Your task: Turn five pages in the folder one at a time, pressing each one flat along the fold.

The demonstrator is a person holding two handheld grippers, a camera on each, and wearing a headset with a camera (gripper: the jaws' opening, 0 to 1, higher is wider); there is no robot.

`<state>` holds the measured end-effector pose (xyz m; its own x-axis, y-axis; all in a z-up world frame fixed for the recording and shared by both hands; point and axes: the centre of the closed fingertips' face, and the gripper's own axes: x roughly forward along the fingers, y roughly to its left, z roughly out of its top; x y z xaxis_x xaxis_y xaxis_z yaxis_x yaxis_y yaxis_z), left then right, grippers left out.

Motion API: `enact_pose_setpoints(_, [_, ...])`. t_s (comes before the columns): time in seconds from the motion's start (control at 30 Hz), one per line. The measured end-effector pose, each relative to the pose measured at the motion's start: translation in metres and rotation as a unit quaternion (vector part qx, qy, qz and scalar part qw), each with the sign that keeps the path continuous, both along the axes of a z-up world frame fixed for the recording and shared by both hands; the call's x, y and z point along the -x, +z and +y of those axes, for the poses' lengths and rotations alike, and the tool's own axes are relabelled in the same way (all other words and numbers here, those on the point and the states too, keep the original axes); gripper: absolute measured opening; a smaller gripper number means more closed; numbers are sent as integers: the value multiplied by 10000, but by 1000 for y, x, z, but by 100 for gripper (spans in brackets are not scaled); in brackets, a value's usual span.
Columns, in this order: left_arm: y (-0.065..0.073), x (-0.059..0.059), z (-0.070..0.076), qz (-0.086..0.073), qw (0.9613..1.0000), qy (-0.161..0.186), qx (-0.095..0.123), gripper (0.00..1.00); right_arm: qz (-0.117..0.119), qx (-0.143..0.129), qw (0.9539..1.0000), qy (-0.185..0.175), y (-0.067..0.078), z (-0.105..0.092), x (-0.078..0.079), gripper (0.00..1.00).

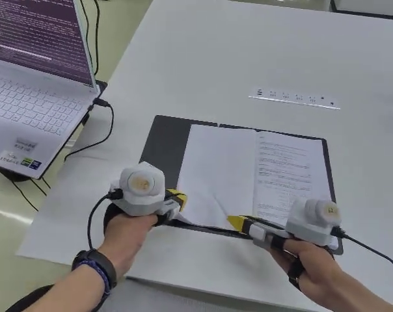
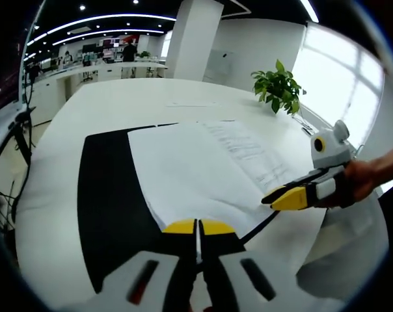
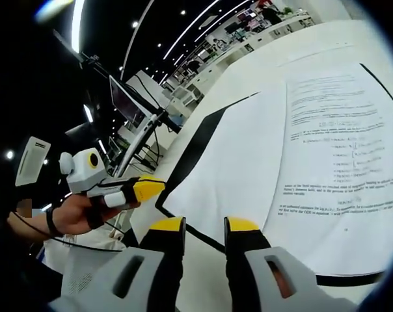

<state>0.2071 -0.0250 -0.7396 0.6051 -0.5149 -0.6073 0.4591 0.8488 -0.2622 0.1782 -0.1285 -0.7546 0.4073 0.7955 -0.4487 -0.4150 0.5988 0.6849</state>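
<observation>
White table [image 1: 203, 58], with the folder [image 1: 161, 140] lying open by its near edge. At the near corner of the page [image 1: 216, 172] the left gripper [image 2: 198, 226] has its fingers together (paper caught or not, I cannot tell). The right gripper [image 3: 205, 224] hovers nearby, fingers apart. A hasty lift might crumple the page or drag two sheets.

Folder [image 1: 164, 143] on table [image 1: 248, 52], laptop [image 1: 34, 97] left

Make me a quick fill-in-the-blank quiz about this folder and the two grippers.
The folder has a ___ cover.
The left gripper has its jaws ___.
The right gripper has its jaws ___.
In the head view, the laptop sits on the folder's ___ side.
Missing words: black, shut, open, left.
</observation>
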Motion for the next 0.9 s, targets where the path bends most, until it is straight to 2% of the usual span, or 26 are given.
enact_pose_setpoints(0.07, [0, -4, -3, 20, 10000, 25, 27, 0, 23, 2, 10000, -18, -1, -2, -1, 22])
enact_pose_setpoints(0.17, [-7, -7, -4, 126, 9999, 50, 36, 0, 46, 57, 10000, 45, -4, -5, -3, 21])
enact_pose_setpoints(0.37, [-26, 0, -5, 351, 9994, 33, -71, 0, 1, 64, 9999, 97, 0, -9, -10, 21])
enact_pose_setpoints(0.43, [-37, 5, -2, 482, 9986, 3, -222, 0, -4, 62, 9999, 103, 2, -9, -11, 21])
enact_pose_setpoints(0.53, [-58, 18, 11, 843, 9939, -16, -713, 0, -15, 72, 9999, 125, 2, -11, -16, 20])
enact_pose_setpoints(0.57, [-45, 0, 6, 197, 9986, 43, -485, 0, -18, 72, 9999, 133, 2, -11, -17, 19])
enact_pose_setpoints(0.6, [-49, 9, 7, 562, 9967, 41, -582, 0, -23, 79, 9999, 138, 1, -12, -20, 19])
enact_pose_setpoints(0.63, [-50, 11, 7, 566, 9954, -66, -770, 0, -25, 86, 9999, 139, 1, -12, -21, 18])
enact_pose_setpoints(0.67, [-48, 13, 6, 428, 9925, -351, -1088, 0, -20, 93, 9999, 133, 0, -13, -24, 18])
enact_pose_setpoints(0.73, [-49, 13, 4, 355, 9889, -511, -1347, 0, 6, 98, 9999, 107, -2, -14, -28, 17])
enact_pose_setpoints(0.8, [-49, 14, 3, 371, 9891, -502, -1336, 0, -4, 116, 9999, 114, -2, -14, -31, 17])
enact_pose_setpoints(0.9, [-50, 13, 6, 449, 9914, -380, -1166, 0, -46, 145, 9998, 137, -1, -13, -40, 16])
